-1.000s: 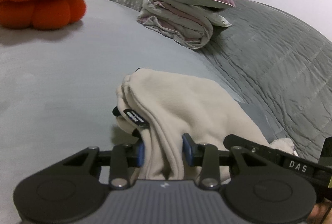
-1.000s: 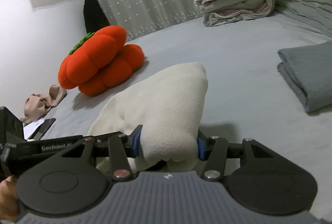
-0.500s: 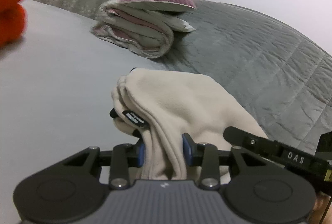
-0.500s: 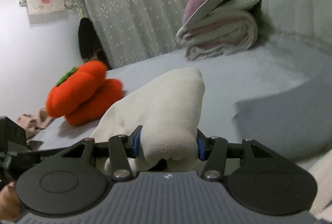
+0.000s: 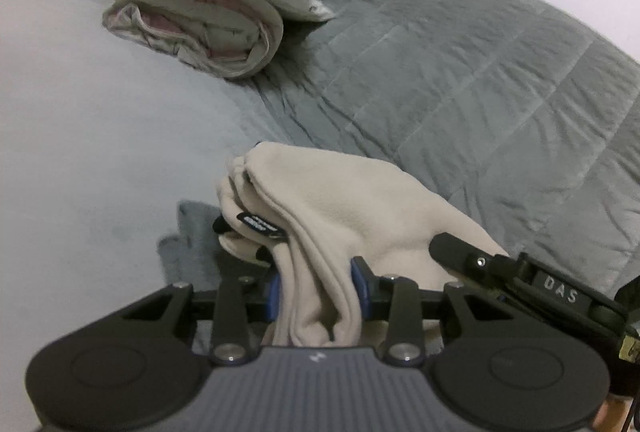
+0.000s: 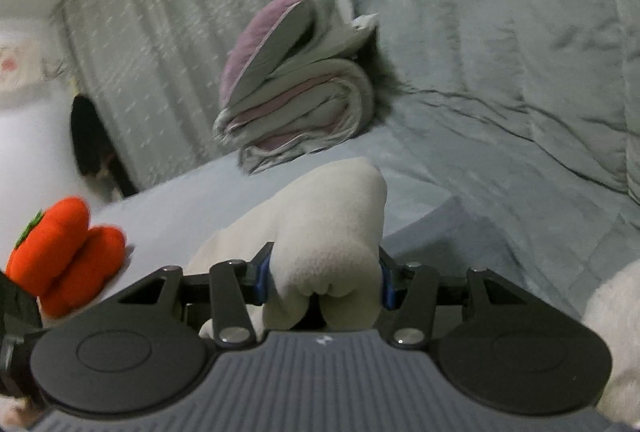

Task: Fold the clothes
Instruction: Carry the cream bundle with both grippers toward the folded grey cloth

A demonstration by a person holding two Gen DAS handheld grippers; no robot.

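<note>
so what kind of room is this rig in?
Most likely a bedroom: the work surface looks like a bed with a grey quilted blanket, a folded duvet with a pillow on top, and a curtained window behind.

The left gripper point(image 5: 319, 292) has its blue-padded fingers point(image 5: 273, 292) pressed in from both sides, clamped on a bunch of cream fleece garment point(image 5: 340, 220). The right gripper point(image 6: 324, 278) grips a thicker wad of the same fabric, its jaws set wider and its tip lying beside the left one
</note>
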